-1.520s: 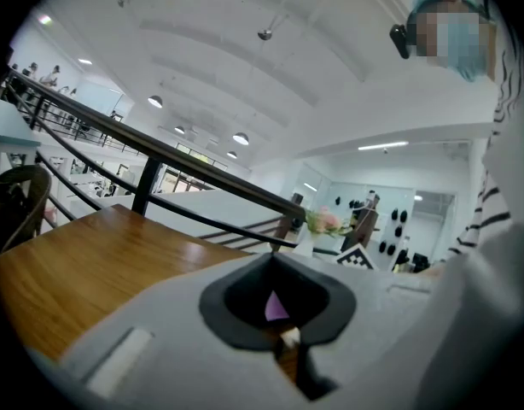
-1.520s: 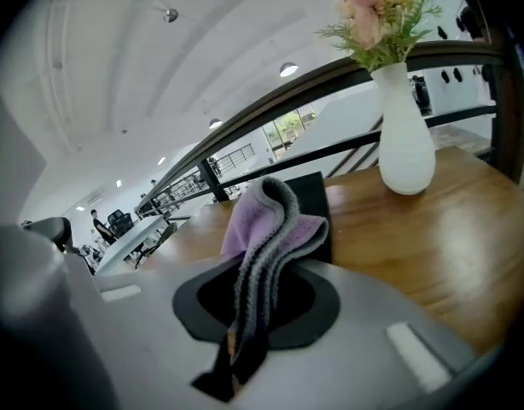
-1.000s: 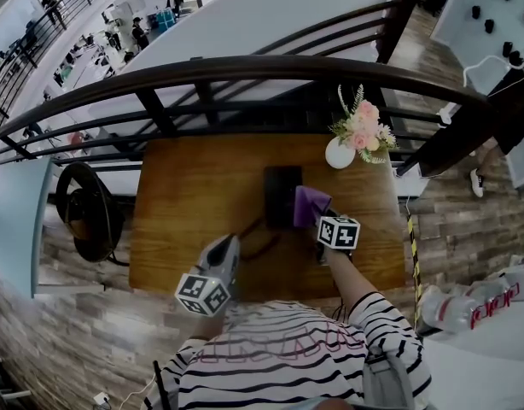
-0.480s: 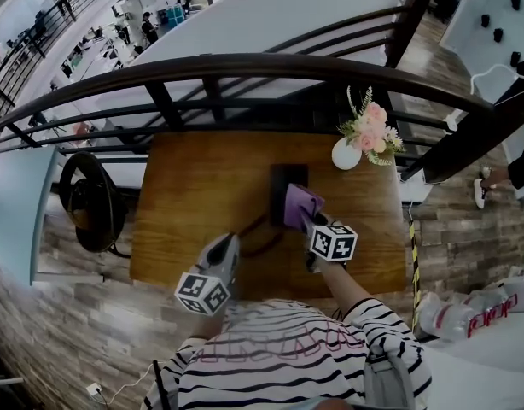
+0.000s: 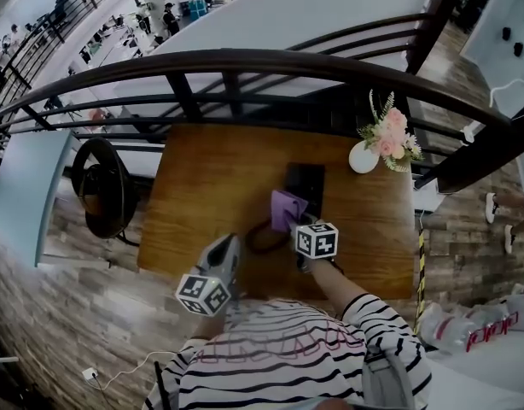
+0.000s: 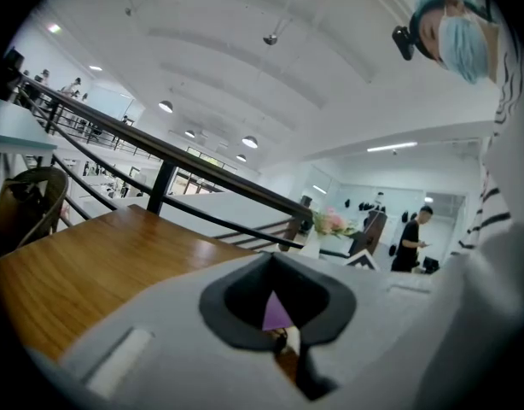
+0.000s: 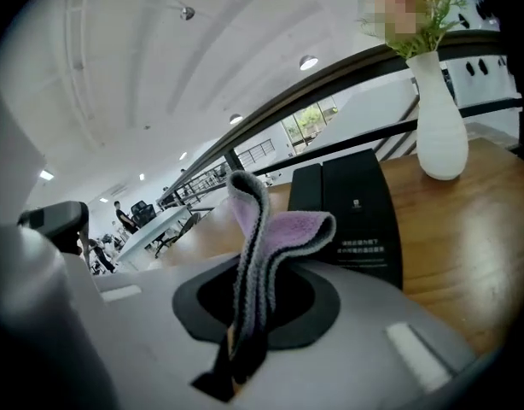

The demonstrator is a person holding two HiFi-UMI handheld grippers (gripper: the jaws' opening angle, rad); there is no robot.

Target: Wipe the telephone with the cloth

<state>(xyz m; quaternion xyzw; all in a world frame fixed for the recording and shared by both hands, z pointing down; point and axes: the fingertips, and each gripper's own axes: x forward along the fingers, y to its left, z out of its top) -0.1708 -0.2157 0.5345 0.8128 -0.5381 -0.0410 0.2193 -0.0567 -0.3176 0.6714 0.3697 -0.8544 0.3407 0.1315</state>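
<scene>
Cloth [image 7: 296,229] pinched in right gripper [image 7: 238,348], at near left corner of telephone [image 7: 356,203] lying flat on bench [image 5: 211,186]. Lower fold flat, sweep across black top with light pressure; left gripper [image 6: 283,340] pressed together, empty.

Purple cloth [image 5: 286,207], blk telephone [image 5: 310,181], brown wood-grain table [image 5: 211,186], white vase [image 5: 362,158] w/ pink flowers [image 5: 391,134], blk-white striped shirt [image 5: 288,357]

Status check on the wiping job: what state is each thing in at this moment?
Right gripper: shut on the cloth.
Left gripper: shut, holding nothing.
Cloth: folded, pinched upright in front of the telephone.
Telephone: lying flat on the table.
Vase: upright, flowers in it.
</scene>
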